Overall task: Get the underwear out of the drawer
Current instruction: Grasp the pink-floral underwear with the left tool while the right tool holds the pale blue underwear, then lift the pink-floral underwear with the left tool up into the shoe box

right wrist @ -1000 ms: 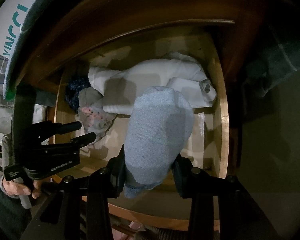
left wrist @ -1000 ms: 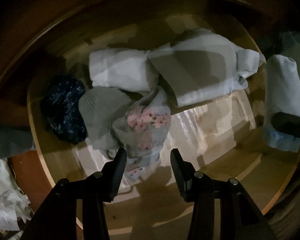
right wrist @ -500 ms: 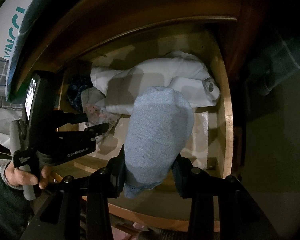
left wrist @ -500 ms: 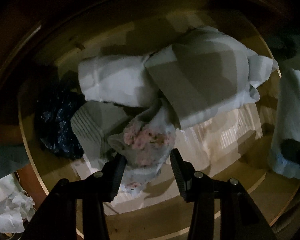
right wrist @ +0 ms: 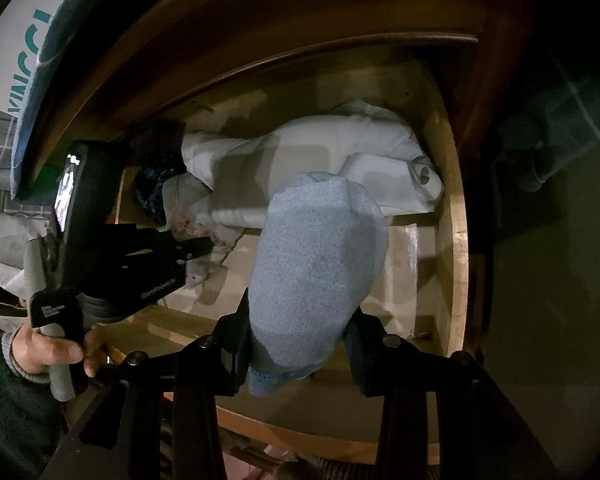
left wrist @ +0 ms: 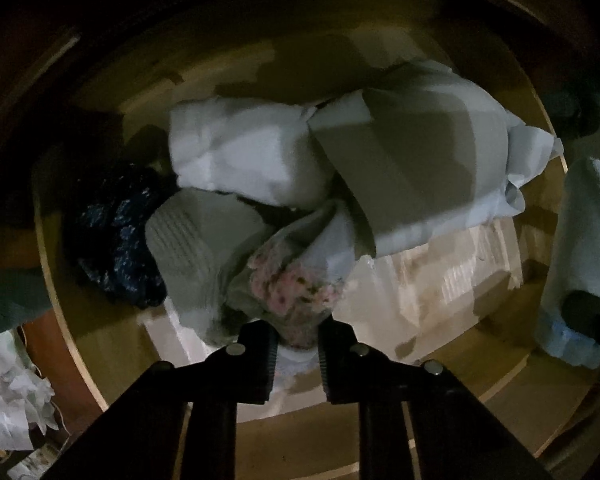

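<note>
The open wooden drawer (left wrist: 512, 380) holds a pile of clothes. My left gripper (left wrist: 297, 342) is shut on the pink floral underwear (left wrist: 296, 288) at the front of the pile; it also shows in the right wrist view (right wrist: 198, 256), low inside the drawer. My right gripper (right wrist: 296, 344) is shut on a light blue underwear roll (right wrist: 316, 264) and holds it above the drawer's front edge. That roll shows at the right edge of the left wrist view (left wrist: 580, 256).
In the drawer lie a grey ribbed garment (left wrist: 196, 248), a dark blue patterned one (left wrist: 116, 240), and white folded clothes (left wrist: 412, 168) at the back. The drawer's right wall (right wrist: 458, 240) is close to the white pile. Crumpled paper (left wrist: 12, 400) lies outside left.
My left gripper moved forward into the drawer and closed on the pink floral underwear. My right gripper kept holding the light blue roll almost still.
</note>
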Demonstrator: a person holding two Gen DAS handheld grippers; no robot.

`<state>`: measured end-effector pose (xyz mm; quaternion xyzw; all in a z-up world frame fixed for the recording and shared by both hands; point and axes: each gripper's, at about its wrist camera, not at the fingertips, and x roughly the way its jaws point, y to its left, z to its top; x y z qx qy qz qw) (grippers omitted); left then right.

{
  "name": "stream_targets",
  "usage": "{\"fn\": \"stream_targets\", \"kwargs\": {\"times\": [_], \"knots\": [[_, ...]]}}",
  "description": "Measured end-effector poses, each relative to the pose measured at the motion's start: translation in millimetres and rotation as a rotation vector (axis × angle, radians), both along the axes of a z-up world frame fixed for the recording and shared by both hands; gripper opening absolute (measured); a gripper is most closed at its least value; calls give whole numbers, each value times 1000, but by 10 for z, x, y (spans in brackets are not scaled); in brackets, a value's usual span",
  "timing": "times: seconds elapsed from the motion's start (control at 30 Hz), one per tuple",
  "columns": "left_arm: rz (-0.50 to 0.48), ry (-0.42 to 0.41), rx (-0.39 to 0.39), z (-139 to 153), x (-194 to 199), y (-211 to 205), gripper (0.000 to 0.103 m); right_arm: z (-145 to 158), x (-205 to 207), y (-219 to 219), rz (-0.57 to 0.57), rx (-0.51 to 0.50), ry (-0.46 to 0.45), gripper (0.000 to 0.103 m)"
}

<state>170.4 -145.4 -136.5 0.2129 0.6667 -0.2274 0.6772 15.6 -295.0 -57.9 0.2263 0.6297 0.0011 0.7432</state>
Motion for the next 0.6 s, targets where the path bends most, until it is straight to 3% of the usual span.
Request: {"fn": "stream_targets", "kwargs": {"times": [0.4,0.6], "knots": [[17,7,-57,348,-191,286,17,17,6,20,0,-18,0,37],[-5,-25,-92,550,-476,496,17,22,8,17,-1,-27,-1,37]]}}
